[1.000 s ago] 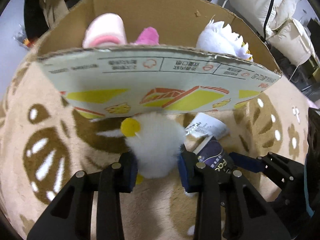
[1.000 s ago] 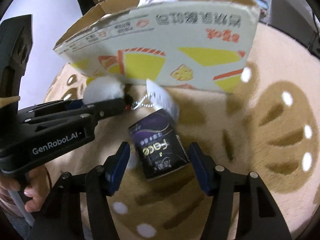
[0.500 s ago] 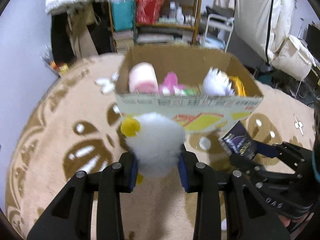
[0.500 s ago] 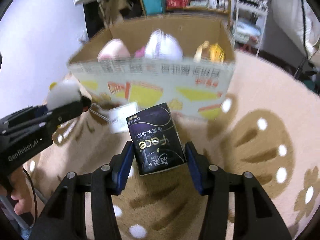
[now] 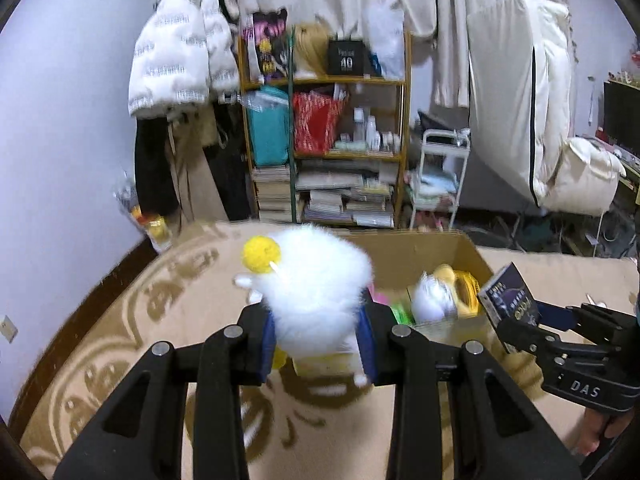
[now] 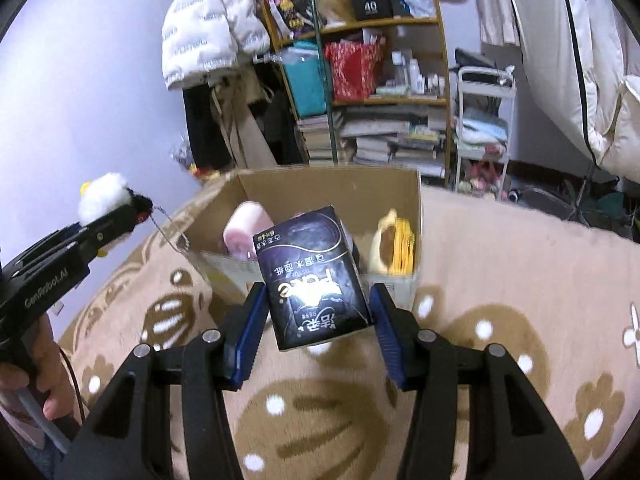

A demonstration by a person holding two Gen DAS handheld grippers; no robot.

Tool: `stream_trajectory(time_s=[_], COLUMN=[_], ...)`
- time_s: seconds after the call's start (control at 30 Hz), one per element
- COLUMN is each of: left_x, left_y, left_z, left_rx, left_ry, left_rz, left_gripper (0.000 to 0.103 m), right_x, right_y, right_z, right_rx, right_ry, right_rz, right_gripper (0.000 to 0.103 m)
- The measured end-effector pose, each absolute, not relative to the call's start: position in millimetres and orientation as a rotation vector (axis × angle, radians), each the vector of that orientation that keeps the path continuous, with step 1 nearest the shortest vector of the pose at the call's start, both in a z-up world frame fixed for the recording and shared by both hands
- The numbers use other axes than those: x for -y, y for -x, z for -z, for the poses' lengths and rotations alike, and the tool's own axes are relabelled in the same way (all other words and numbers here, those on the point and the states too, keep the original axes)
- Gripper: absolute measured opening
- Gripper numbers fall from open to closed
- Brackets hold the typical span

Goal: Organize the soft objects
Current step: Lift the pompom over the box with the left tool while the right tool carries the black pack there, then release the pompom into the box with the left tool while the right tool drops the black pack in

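My left gripper point(image 5: 318, 346) is shut on a white fluffy plush point(image 5: 316, 284) with a yellow pompom, held in the air in front of the open cardboard box point(image 5: 460, 248). My right gripper point(image 6: 316, 330) is shut on a dark tissue pack point(image 6: 312, 280), held above the rug just before the box point(image 6: 332, 184). The box holds a pink roll point(image 6: 244, 228), a yellow soft toy point(image 6: 396, 240) and a white plush point(image 5: 430, 296). The left gripper with the plush point(image 6: 102, 198) shows at the left of the right wrist view; the right gripper with the pack point(image 5: 510, 304) shows at the right of the left wrist view.
The box stands on a beige rug point(image 6: 520, 280) with brown flower patterns. Behind it are a wooden shelf point(image 5: 344, 148) full of books and bags, hanging coats point(image 5: 180, 48), a white cart point(image 5: 440, 168) and white bedding point(image 5: 528, 112) at the right.
Both grippers have risen from the rug with their objects, from low in front of the box wall to above rim height. The box interior and the room behind have come into view.
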State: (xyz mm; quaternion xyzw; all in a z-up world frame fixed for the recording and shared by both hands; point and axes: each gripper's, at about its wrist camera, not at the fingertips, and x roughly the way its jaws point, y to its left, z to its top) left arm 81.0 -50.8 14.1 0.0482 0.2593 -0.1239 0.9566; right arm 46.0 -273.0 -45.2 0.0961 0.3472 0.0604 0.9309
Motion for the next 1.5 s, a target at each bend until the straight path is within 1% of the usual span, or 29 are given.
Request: stream_trajectory(time_s=[0.17,0.4,0.6,1.33,1.43,1.5], left_x=[55,80,91,99,98,97], left_y=[-101,-125,-139,-159,-158,-155], left_z=[-29,-27,-9,46,51,51], left_rx=[-0.492,-0.48,-0.531,-0.715,-0.734,-0.732], left_ry=[-0.089,-0.153,-0.135,-0.164,-0.168,-0.169], left_rz=[0.265,0.301,0.333,0.332,0.322,0.315], left_gripper=[0.032,0.033,0.033,0.036,0.043,0.054], right_x=[269,268,272,291,294,296], right_y=[-58,-80,-97,-113,-114,-112], right_z=[29,25,28,57,61,61], right_rx=[-0.653,-0.618,-0.592,-0.637,-0.647,-0.648], right_ry=[-0.174,-0.161,-0.15,-0.16,-0.178,-0.181], right_rz=[-0.136,-0.143,-0.118,-0.055,-0.061,-0.059], right_gripper=[0.055,0.055,0.055,0.056,0.056,0.056])
